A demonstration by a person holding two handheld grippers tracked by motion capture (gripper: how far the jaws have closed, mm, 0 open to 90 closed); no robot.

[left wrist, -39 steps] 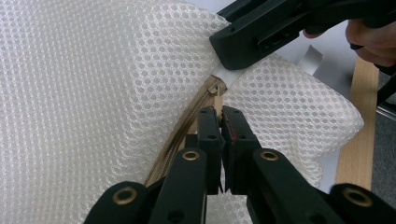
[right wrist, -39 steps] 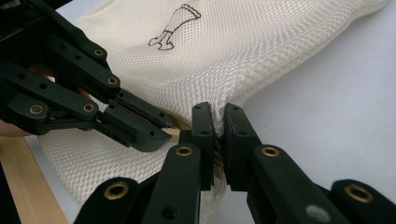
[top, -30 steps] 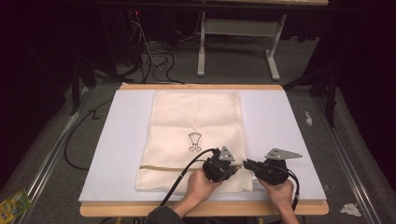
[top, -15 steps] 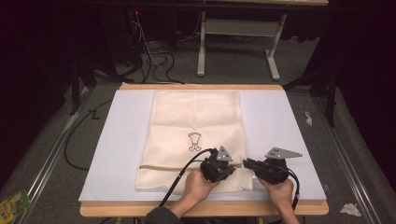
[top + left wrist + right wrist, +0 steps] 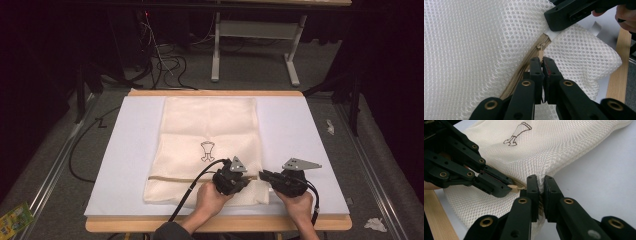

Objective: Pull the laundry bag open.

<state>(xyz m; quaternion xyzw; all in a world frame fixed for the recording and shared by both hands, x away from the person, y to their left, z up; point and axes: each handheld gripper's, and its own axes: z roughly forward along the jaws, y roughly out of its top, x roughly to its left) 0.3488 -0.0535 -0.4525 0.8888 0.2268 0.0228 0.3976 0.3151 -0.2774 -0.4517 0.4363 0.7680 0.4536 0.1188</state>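
Tabletop seen from the high view: a pale sheet over a wooden board whose edge shows at the near and far sides, standing in a dark room with grey carpet, coiled cables and a grey table frame beyond the far edge. A cream mesh laundry bag lies flat in the middle of the sheet, printed with a small dark emblem, and a tan zipper runs across it near its near end. Two hands come in from the near edge; the left gripper sits on the bag's near right part and the right gripper at the bag's right edge, tips close together.

Left gripper view: the mesh is an open honeycomb weave (white under this light). The left gripper has its jaws pressed together on the zipper pull, with the slider just beyond. The right gripper's black jaw clamps a white tab at the zipper's end.

Right gripper view: the right gripper pinches the bag's edge at the zipper's end, jaws nearly meeting, while the left gripper's tips grip the tan pull just beside it.
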